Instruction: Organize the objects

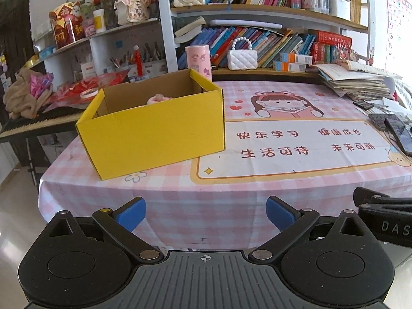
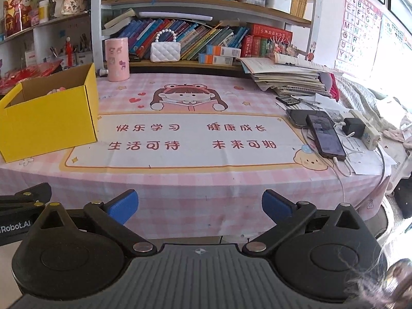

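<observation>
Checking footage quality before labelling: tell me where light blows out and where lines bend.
Right wrist view: daylight washes out the far right edge near the alphabet wall poster. Left wrist view: the glossy floor glares; the pink checked tablecloth edge bows from fisheye; the yellow cardboard box stays sharp.

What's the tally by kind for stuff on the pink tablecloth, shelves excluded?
Yellow cardboard box: 1, with a pink item inside, mostly hidden
Pink cylindrical canister: 1
Phones: 2, one overlapping the other
Power strip: 1
Stack of books and papers: 1
Total: 7, counting the stack as one
</observation>
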The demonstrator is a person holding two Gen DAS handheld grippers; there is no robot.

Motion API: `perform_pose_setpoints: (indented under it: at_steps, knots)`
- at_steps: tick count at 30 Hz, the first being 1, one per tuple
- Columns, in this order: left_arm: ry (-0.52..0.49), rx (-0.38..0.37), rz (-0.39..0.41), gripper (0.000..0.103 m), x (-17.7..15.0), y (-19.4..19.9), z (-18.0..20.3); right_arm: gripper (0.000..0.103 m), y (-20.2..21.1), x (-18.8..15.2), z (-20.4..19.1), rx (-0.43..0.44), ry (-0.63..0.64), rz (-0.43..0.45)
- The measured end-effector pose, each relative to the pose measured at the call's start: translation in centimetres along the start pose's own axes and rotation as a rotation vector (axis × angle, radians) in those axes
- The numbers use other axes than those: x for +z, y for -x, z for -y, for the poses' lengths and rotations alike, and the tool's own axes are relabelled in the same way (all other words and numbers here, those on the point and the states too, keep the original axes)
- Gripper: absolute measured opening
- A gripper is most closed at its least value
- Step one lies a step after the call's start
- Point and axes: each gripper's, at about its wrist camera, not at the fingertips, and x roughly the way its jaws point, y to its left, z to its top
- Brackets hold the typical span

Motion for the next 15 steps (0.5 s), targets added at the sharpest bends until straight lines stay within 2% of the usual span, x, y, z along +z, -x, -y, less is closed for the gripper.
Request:
perform_pose_setpoints:
  at_steps: [15]
  knots:
    - [-0.005,0.002,-0.017,0.101,-0.07,-0.10,0.31,0.103,-0.05,-0.16,0.12,-0.002,-0.004,-0.015]
